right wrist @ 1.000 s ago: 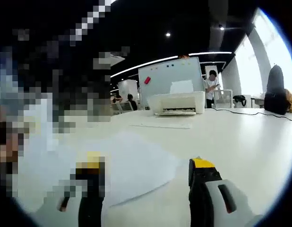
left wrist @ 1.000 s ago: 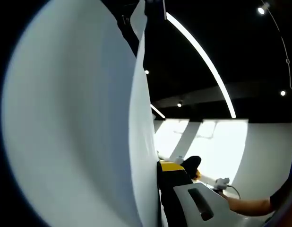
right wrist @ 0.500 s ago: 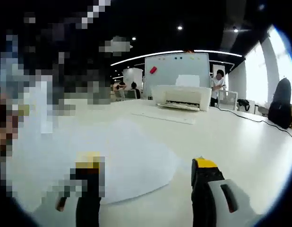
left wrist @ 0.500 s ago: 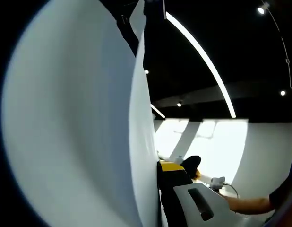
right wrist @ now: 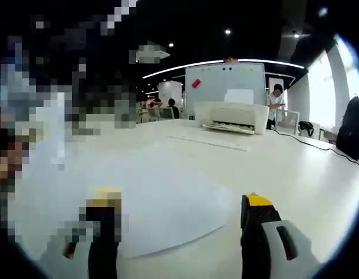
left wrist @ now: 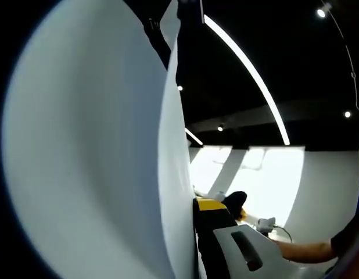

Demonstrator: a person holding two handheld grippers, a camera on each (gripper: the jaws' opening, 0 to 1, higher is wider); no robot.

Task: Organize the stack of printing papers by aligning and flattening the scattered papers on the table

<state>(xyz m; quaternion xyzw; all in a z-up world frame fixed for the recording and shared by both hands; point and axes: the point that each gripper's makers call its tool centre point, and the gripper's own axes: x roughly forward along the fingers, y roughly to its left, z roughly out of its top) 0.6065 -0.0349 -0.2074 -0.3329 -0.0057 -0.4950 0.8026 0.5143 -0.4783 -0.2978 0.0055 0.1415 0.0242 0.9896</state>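
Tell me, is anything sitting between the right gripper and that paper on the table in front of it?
Nothing visible. The paper lies flat on the white table right ahead of the right gripper, whose jaws stand apart. The printer sits well beyond it.

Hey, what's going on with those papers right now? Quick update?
Left hand-held gripper shut on lifted paper sheet. Right hand-held gripper open over paper on table. Printer well clear.

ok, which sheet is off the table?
The sheet clamped upright in the left gripper. The sheet before the right gripper lies flat on the table.
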